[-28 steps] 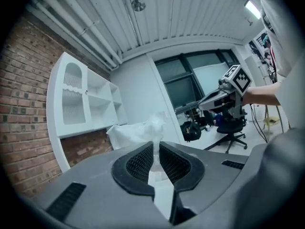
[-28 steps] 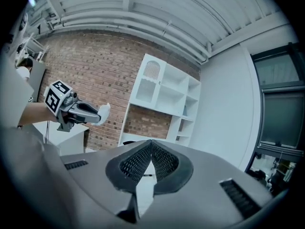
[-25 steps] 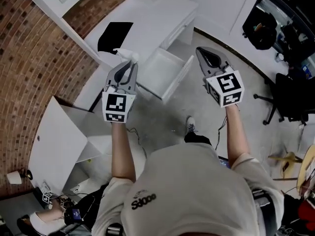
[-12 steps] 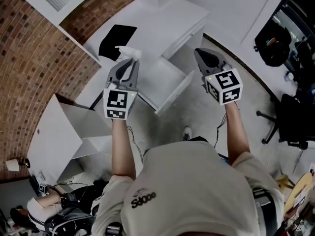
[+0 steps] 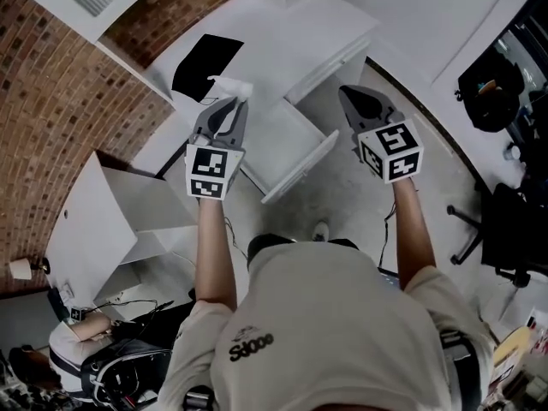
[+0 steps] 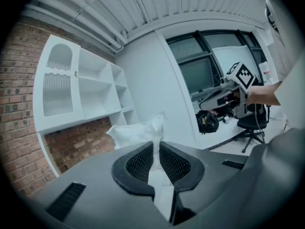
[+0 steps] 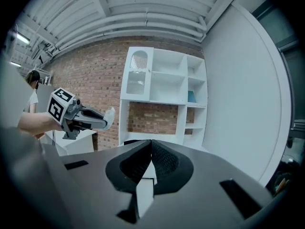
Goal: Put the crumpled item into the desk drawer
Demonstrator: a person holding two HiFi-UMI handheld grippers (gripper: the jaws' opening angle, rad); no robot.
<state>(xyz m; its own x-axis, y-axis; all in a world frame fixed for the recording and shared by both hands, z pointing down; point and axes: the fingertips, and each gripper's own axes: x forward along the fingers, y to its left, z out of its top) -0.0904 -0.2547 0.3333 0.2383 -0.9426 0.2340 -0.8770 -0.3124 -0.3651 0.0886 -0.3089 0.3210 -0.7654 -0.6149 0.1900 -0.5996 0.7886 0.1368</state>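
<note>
A crumpled white item (image 5: 231,87) (image 6: 138,130) sticks out of my left gripper (image 5: 229,103) (image 6: 156,149), whose jaws are shut on it. I hold it in the air above the white desk (image 5: 282,41), just left of the open drawer (image 5: 287,144). The drawer is pulled out and looks bare inside. My right gripper (image 5: 353,94) (image 7: 150,154) hovers to the right of the drawer, its jaws shut with nothing between them. The left gripper with the white item (image 7: 108,117) also shows at the left of the right gripper view.
A black mat (image 5: 204,62) lies on the desk near the brick wall (image 5: 51,92). A white shelf unit (image 7: 162,94) stands on the desk. An open white cabinet door (image 5: 94,221) is at lower left. Office chairs (image 5: 505,221) stand at the right. A person (image 5: 77,336) sits low at the left.
The view has shifted closer over the desk; the drawer now sits lower between the two grippers. The left gripper still holds the white item, slightly further right.
</note>
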